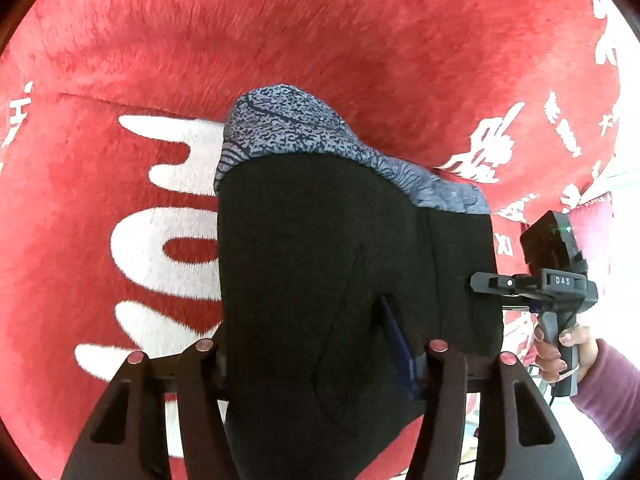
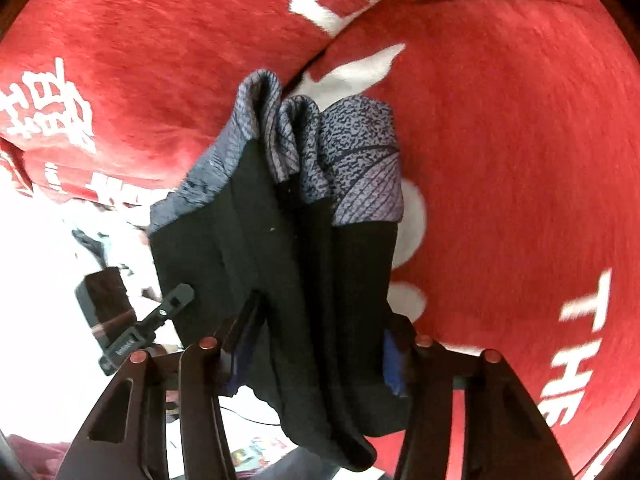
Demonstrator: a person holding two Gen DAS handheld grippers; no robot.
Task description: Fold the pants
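In the left wrist view, the left tool (image 1: 320, 350) sits at 6 o'clock, its two dark fingers pressed against either side of the black stretch-fabric pants with grey patterned cuffs (image 1: 340, 248); the jaws are part closed and have hold of the cloth between them. The pants run from the jaws toward 12 o'clock, black body near, grey cuffs far. At 3 o'clock the right tool (image 1: 486, 283) meets the edge of the pants, held by the person's right hand (image 1: 560, 348) in a mauve sleeve; whether its jaws are closed cannot be told from here.

In the right wrist view, the right tool (image 2: 316, 344) at 6 o'clock grips the bunched black cloth of the pants (image 2: 288, 248) between its fingers, jaws narrowed around it. The grey cuffs hang in folds toward 12 o'clock. The left tool (image 2: 176, 296) touches the pants' edge at 9 o'clock.

Beyond, a red plush blanket with white lettering (image 1: 320, 32) fills the background.
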